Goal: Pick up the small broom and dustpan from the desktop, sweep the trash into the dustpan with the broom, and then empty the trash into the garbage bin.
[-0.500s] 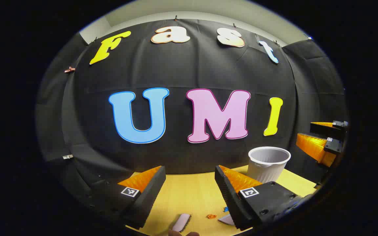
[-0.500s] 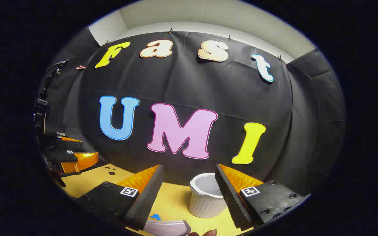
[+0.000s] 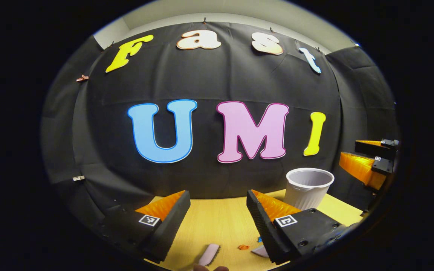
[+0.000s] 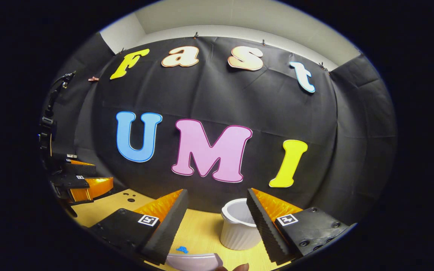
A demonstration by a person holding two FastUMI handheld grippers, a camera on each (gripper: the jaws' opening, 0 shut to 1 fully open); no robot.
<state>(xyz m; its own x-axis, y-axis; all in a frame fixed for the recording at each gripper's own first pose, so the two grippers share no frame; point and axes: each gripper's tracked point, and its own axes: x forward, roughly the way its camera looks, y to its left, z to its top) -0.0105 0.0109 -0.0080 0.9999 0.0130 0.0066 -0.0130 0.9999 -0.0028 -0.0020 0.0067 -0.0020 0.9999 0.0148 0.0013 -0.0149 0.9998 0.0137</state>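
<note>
While level above the desktop, left gripper and right gripper, both spread wide, empty.

Left gripper view: low over surface, facing booth wall.
Right gripper view: same, farther right.
Shared: garbage bin.

Ahead of me a black cloth wall hangs clipped along its top under a pale ceiling strip, and a light wood surface runs beneath it.
</note>
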